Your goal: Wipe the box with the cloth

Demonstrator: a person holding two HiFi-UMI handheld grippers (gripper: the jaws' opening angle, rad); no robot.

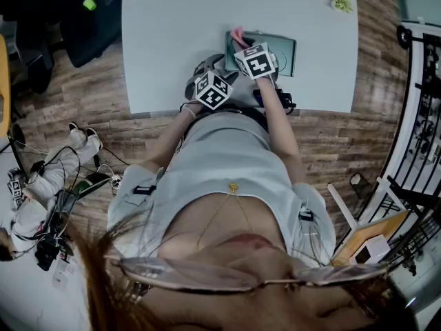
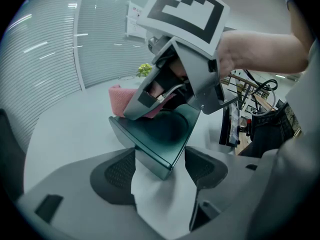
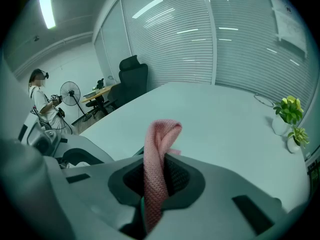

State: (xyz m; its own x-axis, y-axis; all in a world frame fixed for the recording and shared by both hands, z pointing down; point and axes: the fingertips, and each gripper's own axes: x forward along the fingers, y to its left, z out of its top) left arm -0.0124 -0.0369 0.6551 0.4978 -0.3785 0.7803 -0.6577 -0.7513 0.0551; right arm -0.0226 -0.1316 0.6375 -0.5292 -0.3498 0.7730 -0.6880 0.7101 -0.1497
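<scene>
Right gripper [image 3: 157,184] pinches pink cloth [image 3: 157,174] over green box [image 1: 279,52].
Left gripper [image 2: 159,171] clamps the box's near corner. Box upper centre, by table [image 1: 179,40] near edge; open surface to frame left.

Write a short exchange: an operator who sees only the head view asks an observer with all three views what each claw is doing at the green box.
Operator: From above I can't see the jaws. Is the right one holding the cloth?
Observer: Yes. The right claw is shut on the pink cloth, which loops up from between its jaws.
Operator: And the left?
Observer: The left claw appears to grip the near corner of the box, with a pad against each side.
</scene>
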